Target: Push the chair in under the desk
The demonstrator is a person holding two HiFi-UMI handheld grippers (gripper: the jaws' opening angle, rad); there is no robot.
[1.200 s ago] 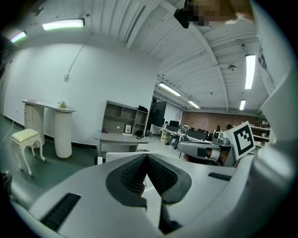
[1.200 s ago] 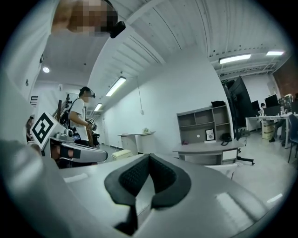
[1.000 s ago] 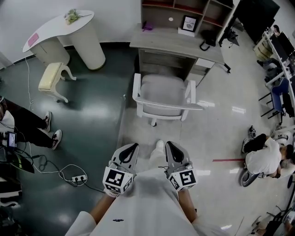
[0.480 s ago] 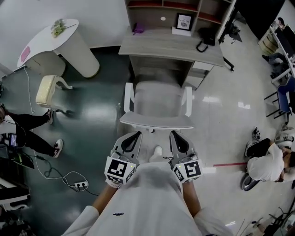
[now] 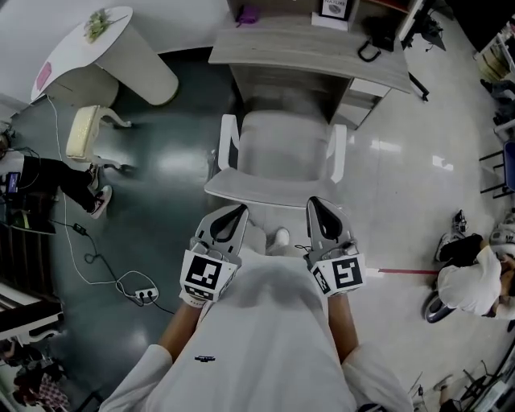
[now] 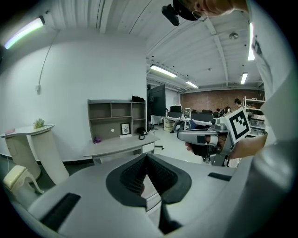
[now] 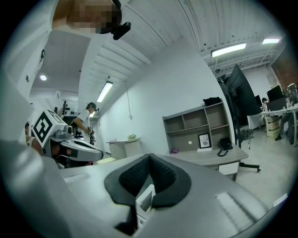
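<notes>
Grey desk (image 5: 306, 50) sits at the top of the head view, with a drawer unit (image 5: 366, 90) under its right side. The white office chair (image 5: 282, 153) stands in front of it, seat facing the knee gap, front edge about at the desk edge and not yet under it; the backrest (image 5: 265, 191) is toward the person. The left gripper (image 5: 238, 212) and right gripper (image 5: 315, 203) are side by side behind the backrest, tips at its top rim; real contact can't be confirmed from above. Both claws are pressed together with nothing in them, as each gripper view shows, so this looks like a shove with closed tips, not a grasp. Task judged barely started. Risks: narrow closed tips could skid up or off the curved rim if the push angle is off. Uneven force between the hands would likely swing the chair so the right armrest (image 5: 338, 153) catches the drawer unit. Armrests may also hit the desk edge if too tall; height can't be judged here. A hard bump could jolt the picture frame (image 5: 336, 8) and black phone (image 5: 372, 47) on the desktop.
</notes>
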